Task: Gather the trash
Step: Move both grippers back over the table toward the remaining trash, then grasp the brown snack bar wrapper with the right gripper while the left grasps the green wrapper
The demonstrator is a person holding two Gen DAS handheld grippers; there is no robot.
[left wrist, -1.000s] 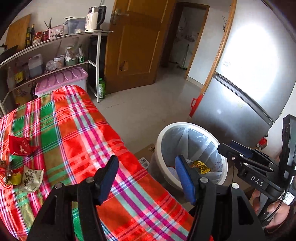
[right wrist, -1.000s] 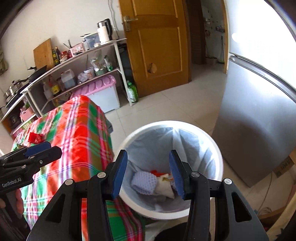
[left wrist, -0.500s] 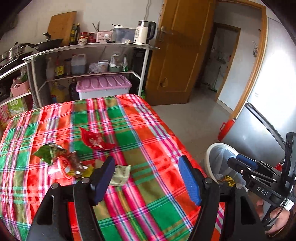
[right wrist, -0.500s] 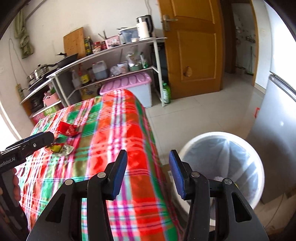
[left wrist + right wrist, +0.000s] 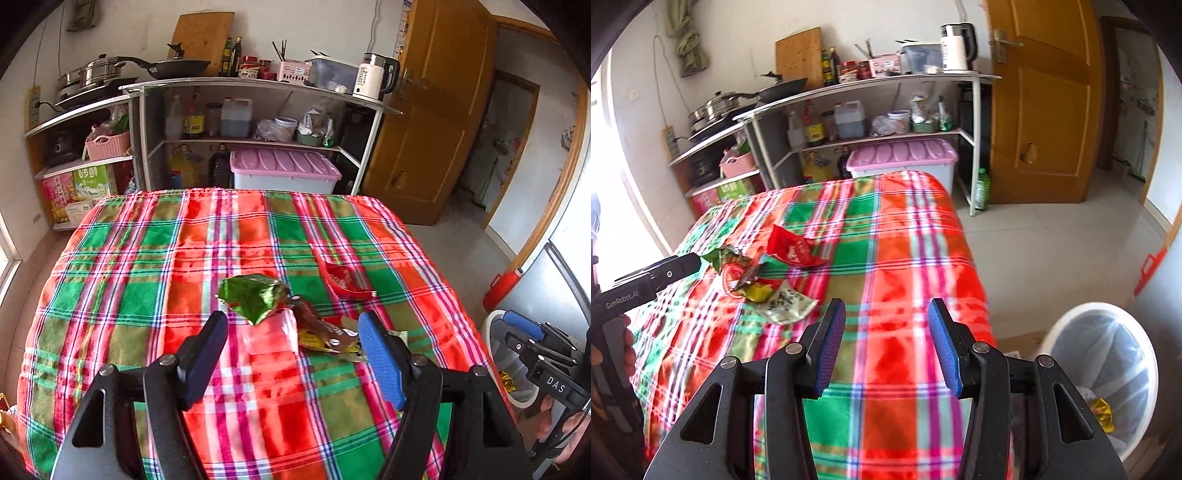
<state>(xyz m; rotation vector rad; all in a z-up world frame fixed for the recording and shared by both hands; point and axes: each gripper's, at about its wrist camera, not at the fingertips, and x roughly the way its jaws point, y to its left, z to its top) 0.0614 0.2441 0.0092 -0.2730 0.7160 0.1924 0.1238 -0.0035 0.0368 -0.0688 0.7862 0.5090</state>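
Blue-padded and spread wide, the left gripper (image 5: 293,354) hangs over the near half of the counter (image 5: 147,258) under its red and green plaid cloth, holding nothing and touching nothing. Framed between its fingers lies the heap of trash: a green foil wrapper (image 5: 255,295), a clear plastic cup (image 5: 271,332) just near of it, and a brown and yellow wrapper (image 5: 321,332) touching the cup's right side. A red wrapper (image 5: 345,282) lies a little apart, to the far right.

The right gripper (image 5: 886,343) is also wide open and empty, hovering above the counter's right edge. From its view the red wrapper (image 5: 792,251) and a pale printed packet (image 5: 786,302) sit to the left, and the white lined bin (image 5: 1108,369) stands on the floor to the right with a yellow scrap inside.

A second ago both grippers pointed down at the bin; half a second ago they were swinging back toward the counter. Now the left one faces the heap squarely and sits closer to it, while the bin has slid to the right edge of both views
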